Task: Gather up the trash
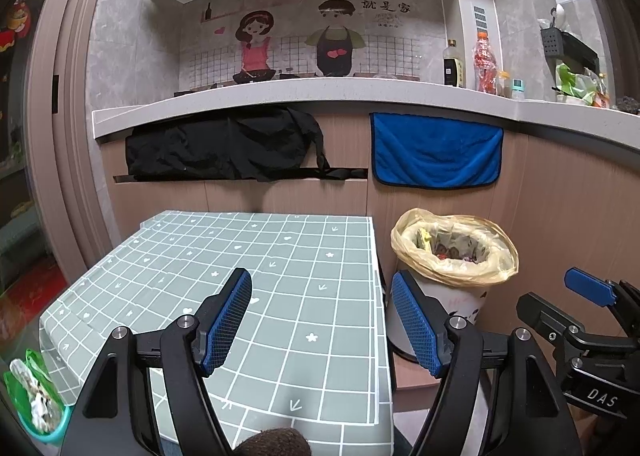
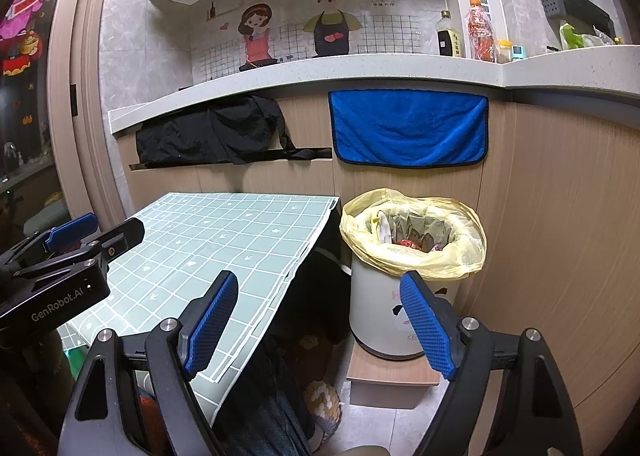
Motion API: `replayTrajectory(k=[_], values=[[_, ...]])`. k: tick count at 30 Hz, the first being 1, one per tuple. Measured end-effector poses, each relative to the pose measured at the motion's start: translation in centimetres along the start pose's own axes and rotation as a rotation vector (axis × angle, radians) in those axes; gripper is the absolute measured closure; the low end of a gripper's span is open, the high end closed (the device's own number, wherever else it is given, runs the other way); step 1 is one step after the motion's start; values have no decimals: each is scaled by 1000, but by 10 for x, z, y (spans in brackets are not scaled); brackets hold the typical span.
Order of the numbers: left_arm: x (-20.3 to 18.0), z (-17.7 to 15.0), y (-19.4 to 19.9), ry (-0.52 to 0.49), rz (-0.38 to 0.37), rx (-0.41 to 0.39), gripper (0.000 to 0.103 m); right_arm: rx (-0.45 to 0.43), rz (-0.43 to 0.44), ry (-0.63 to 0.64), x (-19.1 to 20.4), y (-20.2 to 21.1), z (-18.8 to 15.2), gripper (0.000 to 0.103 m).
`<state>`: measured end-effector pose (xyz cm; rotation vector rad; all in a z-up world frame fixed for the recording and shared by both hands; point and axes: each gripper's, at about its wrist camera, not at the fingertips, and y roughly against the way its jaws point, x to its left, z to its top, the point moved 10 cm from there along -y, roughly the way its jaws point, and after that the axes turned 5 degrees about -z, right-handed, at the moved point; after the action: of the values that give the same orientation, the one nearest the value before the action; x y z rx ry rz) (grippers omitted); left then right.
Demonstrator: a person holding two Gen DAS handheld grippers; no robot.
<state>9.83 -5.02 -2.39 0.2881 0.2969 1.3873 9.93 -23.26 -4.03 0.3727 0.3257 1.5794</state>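
Note:
A white trash bin [image 1: 440, 296] [image 2: 376, 316] lined with a yellow bag [image 1: 496, 260] [image 2: 452, 260] stands to the right of the table and holds wrappers and paper [image 2: 408, 244]. My left gripper [image 1: 322, 320] [image 2: 100, 232] hovers open over the table's right part, with nothing between its blue pads. My right gripper [image 2: 320, 320] [image 1: 556, 296] is also open and empty, beside the table edge and in front of the bin. At the lower left edge, a teal container [image 1: 52, 428] with a green bag holds crumpled paper [image 1: 28, 388].
The table [image 1: 280, 256] [image 2: 224, 232] wears a green grid cloth. Behind it, a black cloth [image 1: 224, 147] and a blue towel [image 1: 436, 151] hang under the counter [image 1: 320, 95], which carries bottles [image 1: 486, 63]. The bin sits on a low wooden stand [image 2: 392, 374].

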Motion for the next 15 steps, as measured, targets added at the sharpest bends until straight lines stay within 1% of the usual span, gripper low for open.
replayTrajectory(k=[15], values=[[-6, 1, 3, -4, -13, -8, 30, -16, -16, -5, -4, 7, 3, 22]])
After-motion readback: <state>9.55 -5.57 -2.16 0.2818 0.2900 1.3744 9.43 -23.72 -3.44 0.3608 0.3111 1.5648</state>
